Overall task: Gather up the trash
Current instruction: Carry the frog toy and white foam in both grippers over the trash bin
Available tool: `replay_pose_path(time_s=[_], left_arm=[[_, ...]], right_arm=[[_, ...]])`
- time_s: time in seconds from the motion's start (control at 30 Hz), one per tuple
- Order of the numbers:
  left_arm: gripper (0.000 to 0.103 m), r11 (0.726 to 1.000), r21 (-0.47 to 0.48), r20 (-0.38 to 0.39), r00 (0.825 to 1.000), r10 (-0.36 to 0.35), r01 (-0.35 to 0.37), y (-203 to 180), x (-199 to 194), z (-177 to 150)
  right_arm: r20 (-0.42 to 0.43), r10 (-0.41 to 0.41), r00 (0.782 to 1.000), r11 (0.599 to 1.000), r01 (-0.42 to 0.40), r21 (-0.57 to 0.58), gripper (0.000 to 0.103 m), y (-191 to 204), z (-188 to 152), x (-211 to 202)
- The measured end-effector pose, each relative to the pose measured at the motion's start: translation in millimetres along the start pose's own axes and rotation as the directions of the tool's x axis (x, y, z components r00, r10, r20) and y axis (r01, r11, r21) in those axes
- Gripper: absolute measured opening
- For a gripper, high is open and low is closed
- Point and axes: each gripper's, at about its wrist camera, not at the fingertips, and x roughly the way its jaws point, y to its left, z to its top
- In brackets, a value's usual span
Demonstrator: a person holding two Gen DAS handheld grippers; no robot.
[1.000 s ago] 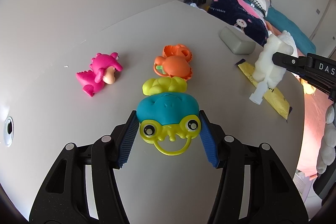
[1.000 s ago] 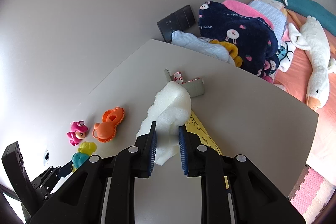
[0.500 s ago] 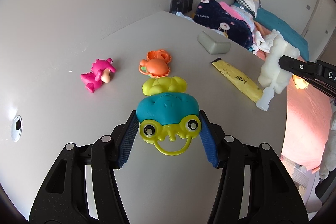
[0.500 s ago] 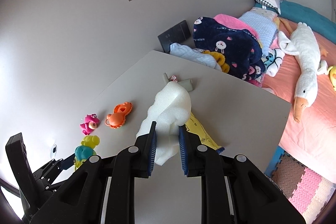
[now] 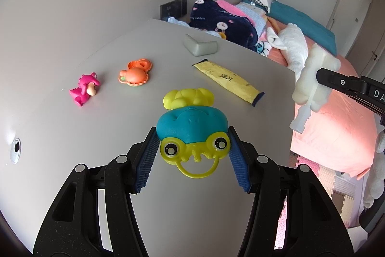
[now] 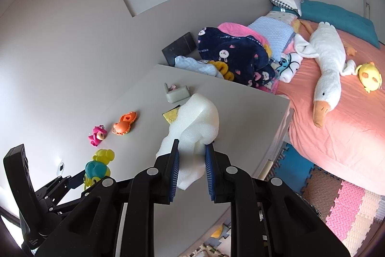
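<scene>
Right tool (image 6: 191,169) pinches a white, lumpy foam scrap (image 6: 195,119), carried over the grey desk (image 6: 240,107) near its bed-side edge; left tool (image 5: 192,153) clamps a teal-and-yellow plastic frog toy (image 5: 192,129) above the desk. Risk imo: foam is soft & held only at its lower end, so it could slip out w/ a quick swing. The yellow flat wrapper (image 5: 228,80) is left on the desk, and the toy isn't trash, so it may get binned by mistake.

Grey table (image 6: 240,112) against pale walls (image 6: 60,40), pink-sheeted bed (image 6: 336,127), foam floor mats (image 6: 349,204).
</scene>
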Motion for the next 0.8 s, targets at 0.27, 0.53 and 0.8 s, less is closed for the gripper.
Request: replay_pose_path(time_s=[0.27, 0.53, 0.8], left_arm=[[0.056, 0.996, 0.078, -0.007, 0.999, -0.054, 0.054, -45, -8, -8], [0.056, 0.98, 0.167, -0.01, 0.994, -0.112, 0.112, -94, -14, -14], [0.056, 0.947, 0.261, -0.027, 0.982, -0.185, 0.186, -142, -18, -20]], right_arm=[[0.02, -0.042, 0.999, 0.999, 0.042, 0.028, 0.022, -31, -19, -36], [0.044, -0.092, 0.995, 0.994, 0.089, 0.069, 0.022, -63, -33, -68], [0.061, -0.145, 0.988, 0.984, 0.138, 0.109, 0.022, -93, -47, -100]])
